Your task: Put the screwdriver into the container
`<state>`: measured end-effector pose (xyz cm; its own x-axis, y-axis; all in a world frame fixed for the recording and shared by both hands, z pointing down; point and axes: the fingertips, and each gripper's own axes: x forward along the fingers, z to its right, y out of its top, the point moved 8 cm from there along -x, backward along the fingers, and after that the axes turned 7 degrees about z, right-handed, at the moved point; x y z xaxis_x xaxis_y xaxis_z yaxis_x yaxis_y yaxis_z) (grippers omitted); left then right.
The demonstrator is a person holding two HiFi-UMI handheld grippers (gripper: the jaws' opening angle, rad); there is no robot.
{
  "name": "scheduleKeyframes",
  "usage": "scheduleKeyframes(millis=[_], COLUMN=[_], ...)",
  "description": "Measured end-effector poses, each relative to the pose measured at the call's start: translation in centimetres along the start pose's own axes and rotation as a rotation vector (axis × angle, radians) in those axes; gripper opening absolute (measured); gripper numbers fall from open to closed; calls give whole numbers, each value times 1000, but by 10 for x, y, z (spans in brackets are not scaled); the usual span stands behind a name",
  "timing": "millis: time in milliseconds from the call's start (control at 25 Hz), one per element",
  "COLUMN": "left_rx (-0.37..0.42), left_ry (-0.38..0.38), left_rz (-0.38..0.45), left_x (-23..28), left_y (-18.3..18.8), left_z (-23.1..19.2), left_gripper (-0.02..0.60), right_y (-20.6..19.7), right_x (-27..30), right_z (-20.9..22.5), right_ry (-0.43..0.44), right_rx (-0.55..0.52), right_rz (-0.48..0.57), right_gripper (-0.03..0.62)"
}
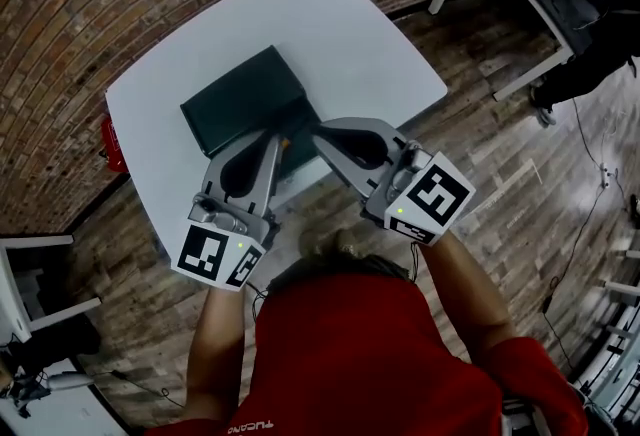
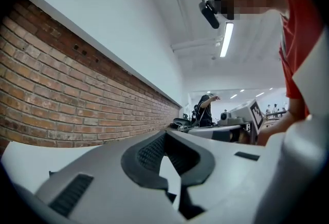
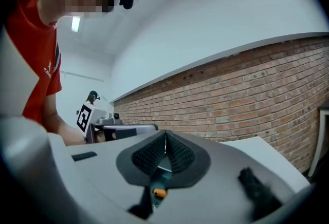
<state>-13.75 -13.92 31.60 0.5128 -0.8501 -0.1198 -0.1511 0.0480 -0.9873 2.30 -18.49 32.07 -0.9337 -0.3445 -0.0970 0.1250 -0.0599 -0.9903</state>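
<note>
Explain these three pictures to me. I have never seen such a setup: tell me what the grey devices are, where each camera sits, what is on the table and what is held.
There is no robot here. A person in a red shirt holds a grey hand tool with two jaws in each hand: the left gripper and the right gripper. The head view comes from a camera on the person's head, looking down. The other two come from cameras riding on each gripper. On the white table lies a dark rectangular container. Both pairs of jaws are together and hold nothing. A small orange bit, perhaps the screwdriver, shows below the right jaws.
</note>
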Motion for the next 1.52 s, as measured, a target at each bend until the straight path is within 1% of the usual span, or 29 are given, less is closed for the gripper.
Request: scheduleKeyframes(millis=[160, 280, 560, 760, 1520], left_rx=[6, 18, 24, 39, 41], left_ry=[0, -22, -39, -48, -79], left_rz=[42, 70, 103, 102, 98], left_x=[-7, -12, -23, -28, -29], left_y=[10, 15, 24, 25, 24], left_z=[8, 17, 28, 31, 37], left_gripper=[12, 14, 12, 14, 12], right_y=[9, 15, 23, 28, 33], right_x=[-5, -7, -11, -11, -17], right_z=[-9, -18, -35, -43, -48], right_ry=[5, 6, 1, 6, 7], right_rx=[-10, -3, -11, -18, -49], right_rz=[28, 56, 107, 122, 120], right_gripper=[31, 31, 31, 31, 31])
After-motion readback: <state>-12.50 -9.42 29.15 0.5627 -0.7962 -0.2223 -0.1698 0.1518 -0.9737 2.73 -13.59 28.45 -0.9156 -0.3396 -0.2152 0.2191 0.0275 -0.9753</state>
